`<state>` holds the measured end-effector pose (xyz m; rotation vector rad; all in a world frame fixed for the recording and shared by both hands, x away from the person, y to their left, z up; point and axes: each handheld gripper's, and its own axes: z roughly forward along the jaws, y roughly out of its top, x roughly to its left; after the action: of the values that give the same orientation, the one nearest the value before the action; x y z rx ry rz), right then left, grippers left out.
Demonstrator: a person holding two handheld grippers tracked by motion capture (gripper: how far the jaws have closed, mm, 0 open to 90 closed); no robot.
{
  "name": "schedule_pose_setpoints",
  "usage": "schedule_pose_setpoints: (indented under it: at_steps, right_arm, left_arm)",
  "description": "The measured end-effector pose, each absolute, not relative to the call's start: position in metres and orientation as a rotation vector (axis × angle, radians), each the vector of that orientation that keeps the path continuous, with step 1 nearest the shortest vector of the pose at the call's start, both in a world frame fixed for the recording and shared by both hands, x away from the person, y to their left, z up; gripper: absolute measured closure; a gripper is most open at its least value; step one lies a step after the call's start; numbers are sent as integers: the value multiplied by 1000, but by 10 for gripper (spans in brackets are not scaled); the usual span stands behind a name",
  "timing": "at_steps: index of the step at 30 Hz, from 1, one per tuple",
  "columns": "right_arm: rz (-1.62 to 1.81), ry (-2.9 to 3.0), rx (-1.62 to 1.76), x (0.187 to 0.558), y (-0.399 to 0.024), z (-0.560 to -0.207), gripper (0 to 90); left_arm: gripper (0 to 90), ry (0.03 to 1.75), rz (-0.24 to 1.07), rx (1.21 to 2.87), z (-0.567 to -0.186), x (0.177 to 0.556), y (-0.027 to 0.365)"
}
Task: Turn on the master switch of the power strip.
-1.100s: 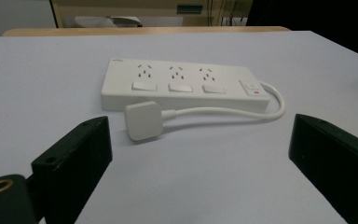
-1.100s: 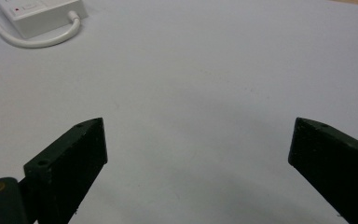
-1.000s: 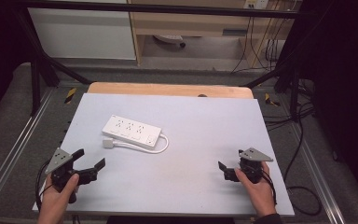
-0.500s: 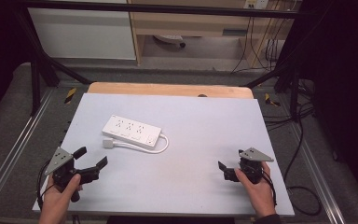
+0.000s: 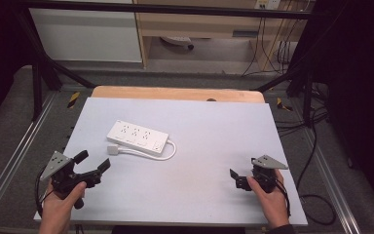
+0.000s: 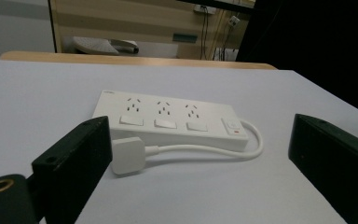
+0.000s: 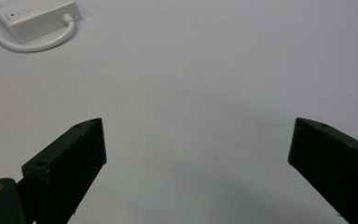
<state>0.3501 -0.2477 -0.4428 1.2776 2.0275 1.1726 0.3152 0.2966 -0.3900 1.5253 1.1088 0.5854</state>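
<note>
A white power strip [image 5: 137,138] with three sockets lies left of the table's middle. Its short cable [image 5: 169,151] loops back to a white plug [image 5: 114,149] lying beside it. My left gripper [image 5: 93,162] is open, held low near the front left corner and pointed at the strip. In the left gripper view the power strip [image 6: 168,121] and plug [image 6: 128,155] lie just beyond the wide-apart jaws of the left gripper [image 6: 200,126]. My right gripper [image 5: 238,179] is open near the front right, over bare table. The right gripper [image 7: 198,123] sees the strip's switch end [image 7: 37,16] far off.
The pale grey table top [image 5: 214,126] has a wooden strip [image 5: 175,92] along its far edge. Metal rails [image 5: 14,156] run down both sides. Cables [image 5: 316,146] hang off the right side. A cabinet [image 5: 87,34] stands on the floor beyond.
My left gripper has edged slightly forward toward the power strip. The right gripper and the strip have stayed put.
</note>
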Motion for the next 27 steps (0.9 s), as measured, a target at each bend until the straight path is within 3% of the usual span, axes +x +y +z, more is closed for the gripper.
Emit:
schedule_pose_setpoints:
  at_steps: [27]
  right_arm:
    - [1209,2032,1274,344,-249,-442,68]
  left_arm:
    - [81,1021,593,1581,-362,358,270]
